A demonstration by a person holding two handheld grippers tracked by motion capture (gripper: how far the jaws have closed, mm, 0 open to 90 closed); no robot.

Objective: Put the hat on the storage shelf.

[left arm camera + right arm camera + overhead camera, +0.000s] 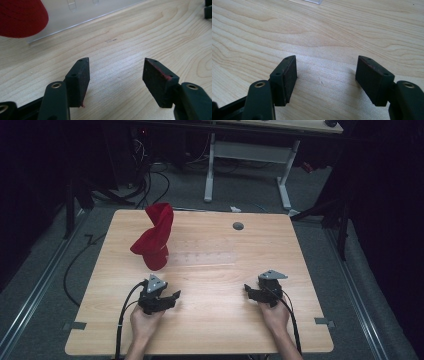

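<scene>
Saw light wood table (210,320) from high view, both hand-held tools resting low near 6 o'clock edge. Left gripper (167,299) sat at approx 7 o'clock on tabletop, gripped from below by left hand (145,320), jaws spread apart w/ nothing between. Confirmed in left gripper view: left gripper (116,72) wide open, bare wood grain showing in gap, pads clear of everything. Red cloth (154,237) stood upright at approx 11 o'clock of table, twisted & draped over something hidden beneath, top flopping toward 12. Same red cloth (21,17) peeked in at 10 o'clock corner of left gripper view, well apart from jaws. Clear plastic sheet (202,256) lay flat near table centre, just beside cloth at its 3 o'clock side; edge of clear plastic sheet (75,15) visible at 12 o'clock ahead of left jaws, cloth base appearing to sit against it. Right gripper (252,292) rested at approx 5 o'clock, held by right hand (275,317), jaws pointing toward 9. Right gripper (327,72) also open in its own view, pads apart, only tabletop between. Small grey grommet (238,226) noted at approx 1 o'clock of tabletop. Both grippers well apart from each other & from cloth.
</scene>
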